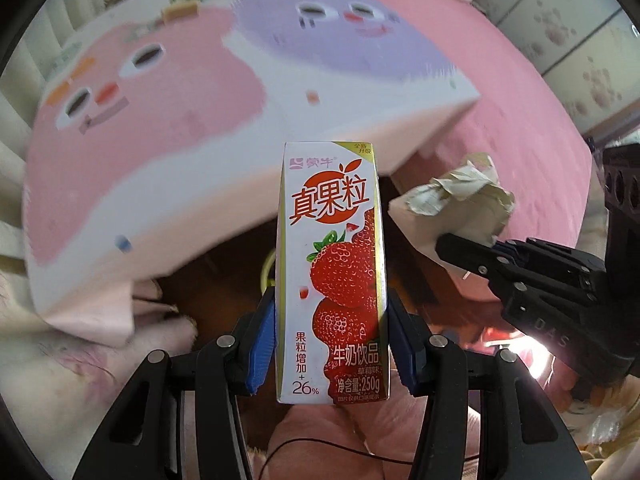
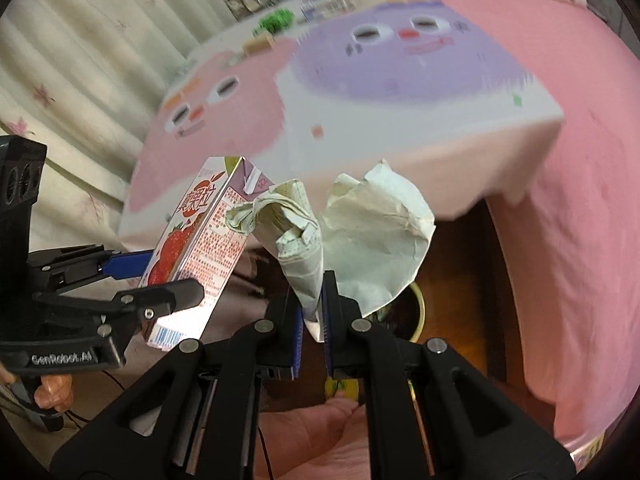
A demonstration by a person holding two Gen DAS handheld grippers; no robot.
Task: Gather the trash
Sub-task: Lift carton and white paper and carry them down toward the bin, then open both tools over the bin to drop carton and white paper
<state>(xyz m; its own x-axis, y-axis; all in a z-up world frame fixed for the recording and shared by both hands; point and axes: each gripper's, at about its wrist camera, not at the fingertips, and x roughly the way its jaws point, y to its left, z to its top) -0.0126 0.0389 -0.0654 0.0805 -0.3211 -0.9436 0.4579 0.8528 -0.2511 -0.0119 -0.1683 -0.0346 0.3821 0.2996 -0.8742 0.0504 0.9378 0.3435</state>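
My left gripper (image 1: 332, 340) is clamped on the strawberry milk carton (image 1: 332, 272), upright. My right gripper (image 2: 312, 320) pinches crumpled paper (image 2: 360, 232) tight, both held beside the cartoon tablecloth (image 1: 140, 152).

- Left gripper (image 1: 332, 344): glossy black linkage arms with round silver pivot pins, and ribbed blue pads (image 1: 262, 344) lining the inner faces.
- Seen from the right wrist view, its black body carries raised lettering, "GenRobot.AI", plus small silver screws.
- Right gripper (image 2: 312, 312): same black arms, silver pins and blue ribbed pads; its side reads "DAS" in the left wrist view.
- Thin dark cable trails underneath.
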